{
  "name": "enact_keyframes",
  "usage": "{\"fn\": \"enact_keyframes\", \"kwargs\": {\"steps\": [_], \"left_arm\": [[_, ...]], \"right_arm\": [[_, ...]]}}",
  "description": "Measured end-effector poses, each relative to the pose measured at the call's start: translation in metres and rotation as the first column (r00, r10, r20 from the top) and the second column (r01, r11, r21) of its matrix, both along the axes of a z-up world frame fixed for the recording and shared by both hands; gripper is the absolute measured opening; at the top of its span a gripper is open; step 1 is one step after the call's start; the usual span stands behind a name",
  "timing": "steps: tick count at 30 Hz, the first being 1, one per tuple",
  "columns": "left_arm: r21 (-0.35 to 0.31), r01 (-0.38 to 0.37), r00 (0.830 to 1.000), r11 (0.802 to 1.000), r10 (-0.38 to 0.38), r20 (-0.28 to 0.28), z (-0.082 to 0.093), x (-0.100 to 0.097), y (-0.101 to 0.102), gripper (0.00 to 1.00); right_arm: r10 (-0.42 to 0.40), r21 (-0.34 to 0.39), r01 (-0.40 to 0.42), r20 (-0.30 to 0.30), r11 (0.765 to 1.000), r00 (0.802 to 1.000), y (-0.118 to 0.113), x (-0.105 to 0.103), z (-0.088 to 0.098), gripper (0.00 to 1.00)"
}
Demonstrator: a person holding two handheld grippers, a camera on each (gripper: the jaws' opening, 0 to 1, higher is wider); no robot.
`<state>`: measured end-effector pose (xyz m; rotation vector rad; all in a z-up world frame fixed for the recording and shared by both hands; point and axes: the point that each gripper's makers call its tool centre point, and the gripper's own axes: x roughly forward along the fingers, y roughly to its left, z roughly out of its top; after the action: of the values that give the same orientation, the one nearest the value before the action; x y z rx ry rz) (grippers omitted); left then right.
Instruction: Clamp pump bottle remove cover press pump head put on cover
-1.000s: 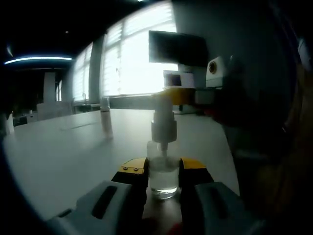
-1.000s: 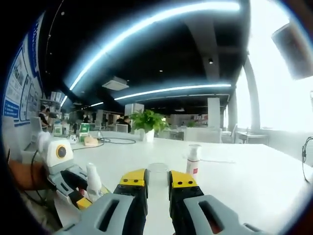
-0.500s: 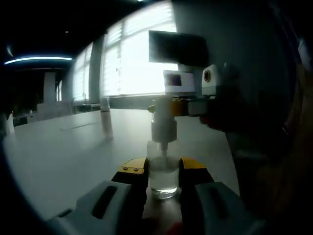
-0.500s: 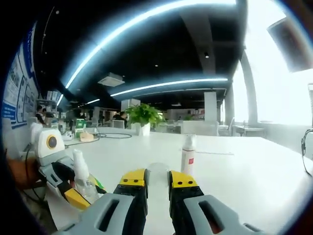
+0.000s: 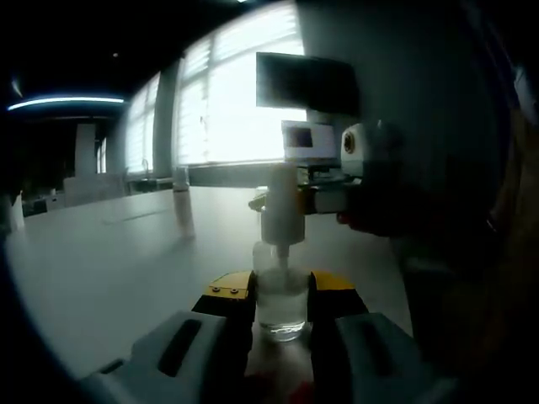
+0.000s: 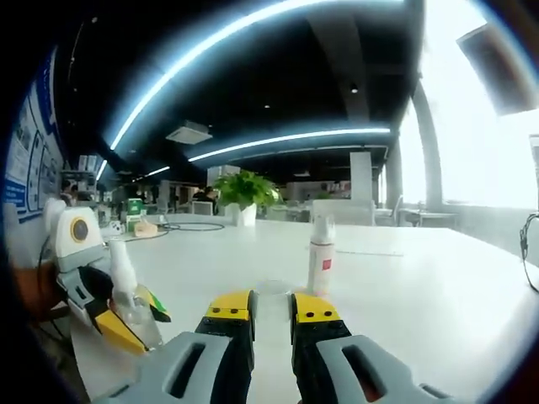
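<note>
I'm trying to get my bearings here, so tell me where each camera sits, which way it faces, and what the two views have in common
Left gripper view: rides on the left gripper, faces the bright windows; its jaws clamp the pump bottle, with the right gripper by the pump head.
Right gripper view: rides on the right gripper, faces along the white table into the office; its jaws pinch a clear cover.
Shared: the pump bottle in the left gripper, the table.

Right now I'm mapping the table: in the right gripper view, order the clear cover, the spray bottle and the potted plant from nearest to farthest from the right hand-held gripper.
1. Clear cover, between the right hand-held gripper's jaws.
2. Spray bottle, mid-table, slightly right.
3. Potted plant, far end, slightly left.
</note>
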<state>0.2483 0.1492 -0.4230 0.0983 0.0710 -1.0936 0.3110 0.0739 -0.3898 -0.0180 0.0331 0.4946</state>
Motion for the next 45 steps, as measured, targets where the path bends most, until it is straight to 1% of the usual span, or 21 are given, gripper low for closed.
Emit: {"fn": "enact_keyframes", "kwargs": {"steps": [7, 11, 16, 20, 21, 26, 30, 32, 35, 36, 41, 45], "left_arm": [[0.001, -0.001, 1.000, 1.000, 0.001, 0.000, 0.000, 0.000, 0.000, 0.16], [0.002, -0.001, 1.000, 1.000, 0.001, 0.001, 0.000, 0.000, 0.000, 0.16], [0.002, 0.000, 1.000, 1.000, 0.000, 0.000, 0.000, 0.000, 0.000, 0.16], [0.002, 0.000, 1.000, 1.000, 0.000, 0.000, 0.000, -0.001, 0.000, 0.16], [0.002, 0.000, 1.000, 1.000, 0.000, 0.000, 0.000, 0.000, 0.000, 0.16], [0.003, -0.002, 1.000, 1.000, 0.002, 0.002, -0.001, 0.000, 0.001, 0.16], [0.003, 0.000, 1.000, 1.000, 0.000, 0.001, -0.001, 0.000, 0.000, 0.16], [0.003, 0.000, 1.000, 1.000, 0.000, 0.001, 0.000, 0.000, 0.000, 0.16], [0.004, -0.001, 1.000, 1.000, 0.001, 0.003, 0.000, 0.000, 0.000, 0.16], [0.005, -0.002, 1.000, 1.000, 0.002, 0.005, 0.000, 0.000, 0.000, 0.16], [0.005, -0.004, 1.000, 1.000, 0.004, 0.003, -0.001, 0.000, 0.000, 0.16], [0.005, -0.004, 1.000, 1.000, 0.004, 0.003, 0.000, -0.001, 0.000, 0.16]], "right_arm": [[-0.014, -0.013, 0.014, -0.006, 1.000, 1.000, -0.005, 0.006, -0.009, 0.12], [-0.022, -0.009, 0.022, -0.021, 1.000, 1.000, -0.006, 0.008, -0.015, 0.12], [-0.045, -0.039, 0.043, -0.042, 0.998, 0.998, -0.011, 0.013, -0.026, 0.12], [-0.053, -0.047, 0.050, -0.052, 0.998, 0.997, -0.014, 0.015, -0.027, 0.12], [-0.063, -0.061, 0.059, -0.069, 0.996, 0.996, -0.015, 0.016, -0.031, 0.12], [-0.065, -0.053, 0.061, -0.078, 0.997, 0.995, -0.016, 0.015, -0.033, 0.12], [-0.071, -0.071, 0.064, -0.090, 0.995, 0.993, -0.017, 0.016, -0.037, 0.12], [-0.067, -0.080, 0.058, -0.103, 0.995, 0.992, -0.013, 0.012, -0.041, 0.12], [-0.067, -0.087, 0.058, -0.105, 0.995, 0.992, -0.011, 0.011, -0.042, 0.12], [-0.069, -0.087, 0.060, -0.107, 0.994, 0.992, -0.014, 0.015, -0.042, 0.12], [-0.072, -0.092, 0.060, -0.126, 0.994, 0.989, -0.015, 0.016, -0.045, 0.12], [-0.069, -0.100, 0.057, -0.124, 0.993, 0.990, -0.014, 0.014, -0.047, 0.12]]}}
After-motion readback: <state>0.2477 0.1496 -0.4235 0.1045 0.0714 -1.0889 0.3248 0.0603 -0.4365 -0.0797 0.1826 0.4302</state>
